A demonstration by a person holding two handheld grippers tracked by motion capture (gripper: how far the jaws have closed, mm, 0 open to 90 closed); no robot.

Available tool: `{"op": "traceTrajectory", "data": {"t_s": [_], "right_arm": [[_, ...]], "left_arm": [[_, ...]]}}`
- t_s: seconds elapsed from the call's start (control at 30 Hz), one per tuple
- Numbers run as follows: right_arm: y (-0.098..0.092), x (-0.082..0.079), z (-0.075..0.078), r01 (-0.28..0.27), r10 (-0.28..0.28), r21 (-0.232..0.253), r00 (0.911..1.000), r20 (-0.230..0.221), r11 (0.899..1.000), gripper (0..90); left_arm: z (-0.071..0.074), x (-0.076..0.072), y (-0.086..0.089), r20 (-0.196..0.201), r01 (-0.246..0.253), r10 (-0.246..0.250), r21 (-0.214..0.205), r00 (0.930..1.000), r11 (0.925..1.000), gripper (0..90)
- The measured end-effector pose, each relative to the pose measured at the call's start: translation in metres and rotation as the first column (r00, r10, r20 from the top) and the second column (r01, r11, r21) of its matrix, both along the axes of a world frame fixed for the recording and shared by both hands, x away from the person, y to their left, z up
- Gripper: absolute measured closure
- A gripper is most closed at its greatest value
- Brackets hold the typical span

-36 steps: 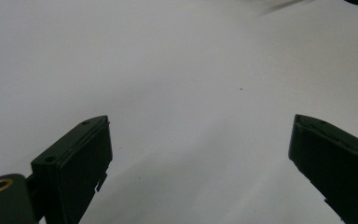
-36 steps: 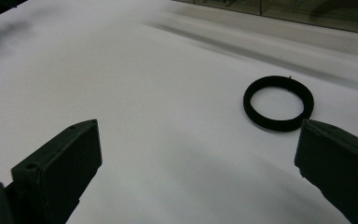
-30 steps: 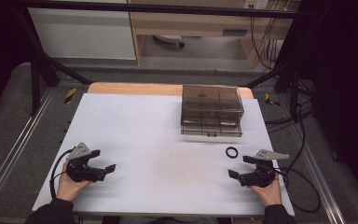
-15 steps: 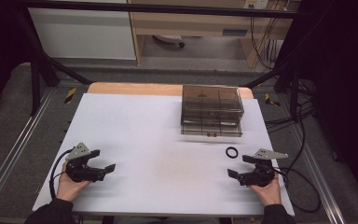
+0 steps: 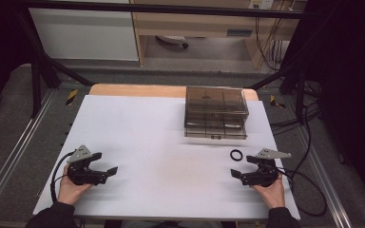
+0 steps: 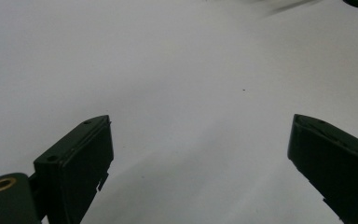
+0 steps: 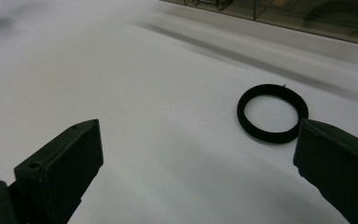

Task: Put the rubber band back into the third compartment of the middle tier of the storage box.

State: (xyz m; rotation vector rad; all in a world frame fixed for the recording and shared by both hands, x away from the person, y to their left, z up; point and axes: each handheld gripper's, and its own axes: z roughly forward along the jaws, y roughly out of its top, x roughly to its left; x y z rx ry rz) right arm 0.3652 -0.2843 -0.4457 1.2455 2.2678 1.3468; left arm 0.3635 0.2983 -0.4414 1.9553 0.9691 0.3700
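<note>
While both hands rest low at the near edge of the white tabletop (image 5: pixel 161 142), each gripper sits spread wide with nothing between its jaws. At the person's left, the left gripper (image 5: pixel 105 172) is held just above the sheet, its jaws pointing inward toward the middle; in the left gripper view the two black jaws stand far apart over bare white surface, released and touching no object. At the person's right, the right gripper (image 5: pixel 237 174) mirrors it, jaws aimed inward, likewise released. In the right gripper view its jaws gape wide, and the black ring (image 7: pixel 272 113) lies flat on the tabletop just ahead of the right-hand jaw in that view, close beside its tip; whether they touch cannot be told, and the ring is not between the jaws. From the high view the ring (image 5: pixel 236 155) lies a little beyond the right gripper, on the sheet, near the front of the drawer box. Farther back stands that smoky transparent drawer box (image 5: pixel 216 113), its drawers closed, toward the far right part of the tabletop, well apart from the left gripper.
</note>
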Motion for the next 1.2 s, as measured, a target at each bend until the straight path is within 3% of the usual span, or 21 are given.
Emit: {"op": "traceTrajectory", "data": {"t_s": [0.63, 1.2], "right_arm": [[0.008, 0.018, 0.008, 0.034, -0.034, -0.057, 0.9994, -0.006, 0.998, 6.3], [0.014, 0.043, 0.009, 0.078, -0.078, -0.115, 0.9969, 0.007, 0.990, 19.9]], "left_arm": [[0.000, 0.000, 0.000, 0.001, -0.001, 0.001, 0.007, 1.0000, 1.0000, 6.8], [0.000, 0.001, 0.000, -0.001, -0.007, 0.007, 0.010, 1.0000, 0.9999, 6.9]]}}
